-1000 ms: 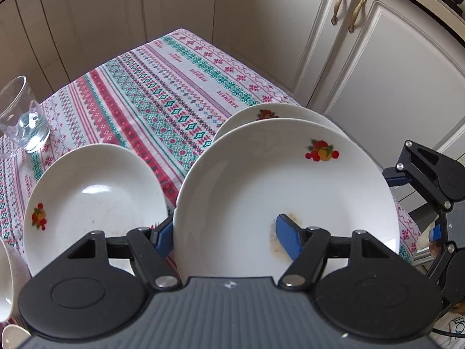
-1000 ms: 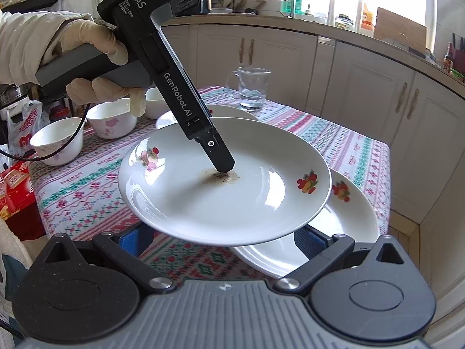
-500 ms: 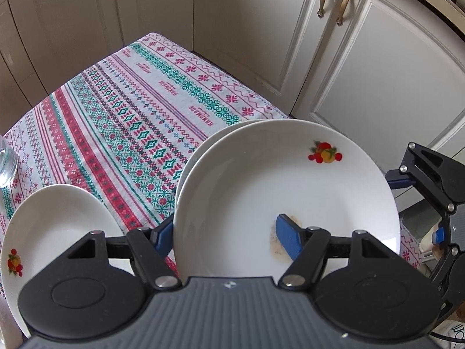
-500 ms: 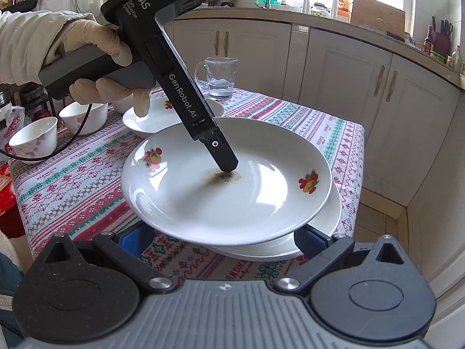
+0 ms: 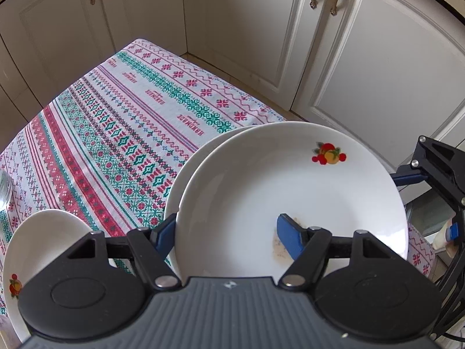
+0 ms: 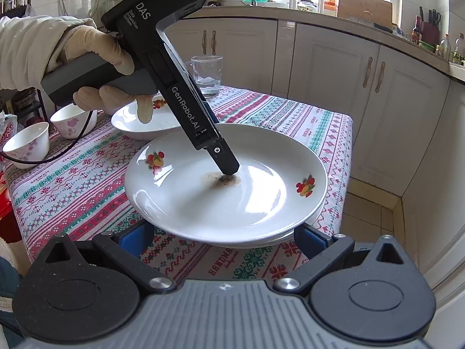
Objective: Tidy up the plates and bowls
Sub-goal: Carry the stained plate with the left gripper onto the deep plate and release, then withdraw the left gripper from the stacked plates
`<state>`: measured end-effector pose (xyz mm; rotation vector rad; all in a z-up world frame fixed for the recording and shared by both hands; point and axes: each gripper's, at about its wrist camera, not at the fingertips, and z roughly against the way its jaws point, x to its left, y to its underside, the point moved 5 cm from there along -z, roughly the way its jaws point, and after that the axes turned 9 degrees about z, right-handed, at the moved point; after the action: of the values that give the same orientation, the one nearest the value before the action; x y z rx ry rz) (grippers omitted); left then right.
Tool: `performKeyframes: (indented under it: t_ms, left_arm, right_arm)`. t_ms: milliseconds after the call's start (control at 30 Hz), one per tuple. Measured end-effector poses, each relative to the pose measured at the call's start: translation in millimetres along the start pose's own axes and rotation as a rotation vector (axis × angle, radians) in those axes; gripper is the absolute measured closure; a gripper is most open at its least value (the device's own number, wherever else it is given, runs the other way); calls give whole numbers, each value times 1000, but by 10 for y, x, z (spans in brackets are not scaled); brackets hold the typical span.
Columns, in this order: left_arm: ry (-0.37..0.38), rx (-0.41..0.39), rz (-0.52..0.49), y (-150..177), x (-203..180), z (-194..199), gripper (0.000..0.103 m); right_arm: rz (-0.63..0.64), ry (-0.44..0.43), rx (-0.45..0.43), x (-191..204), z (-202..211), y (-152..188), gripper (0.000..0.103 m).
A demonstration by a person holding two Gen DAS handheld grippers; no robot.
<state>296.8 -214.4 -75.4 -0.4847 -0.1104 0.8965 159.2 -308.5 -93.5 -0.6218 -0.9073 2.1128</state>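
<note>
Plate (image 5: 290, 192) with the fruit prints sits over the lower plate (image 5: 186, 174) at the near corner of the worktop (image 5: 130, 133), almost lined up with it and, as far as I can tell, resting on it. I judge this as stacking like with like, so the plates end up in one pile.

My left tool (image 5: 228, 229) pinches the plate across its rim, one pad under the outer edge and the other down in the well, right on a brown smear (image 6: 222, 179). That grip keeps the plate level while it goes down. The jaws have just been opening a little, with the rim between them and the pads on it, so I take it as the start of letting go.

My right tool (image 6: 222, 238) is spread wide and holds nothing. The stack lies just ahead of its pads, perhaps to steady it.

Apart from the smear the plate is bare. A third plate (image 6: 136, 122) behind looks empty, as do two small bowls (image 6: 72, 120) as far as I can see in. The glass (image 6: 207, 72) holds a little water
</note>
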Motion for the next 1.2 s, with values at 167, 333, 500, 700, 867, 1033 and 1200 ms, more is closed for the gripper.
performKeyframes:
  t_ms: [167,333,500,700,867,1033,1200]
  left_arm:
    - [-10,7,-24,-18,-28,-40,32]
    - [-42,-1,-80,-6,-92,-74,32]
    - [-36,-5,-73,-21,-78,-69,32]
    - [-27,-22,-57,-27,-48,-29,30]
    - [-46,-43,-54,-13,-24,30,26]
    - [-55,-79,-34,18,26,159,25]
    - [-54,-138,-16,114,10,421,23]
  right_arm:
    - [-20,1,-4,-30,16,14,0]
    - [-23,7,-15,-52,54,3,0]
    - [-21,14,-8,-54,42,10,0]
    - [-24,29,3,-59,29,8,0]
    - [-20,40,11,-46,8,-6,0]
    - [-17,47,0,-9,34,-43,0]
    - [-6,56,-19,75,137,-111,0]
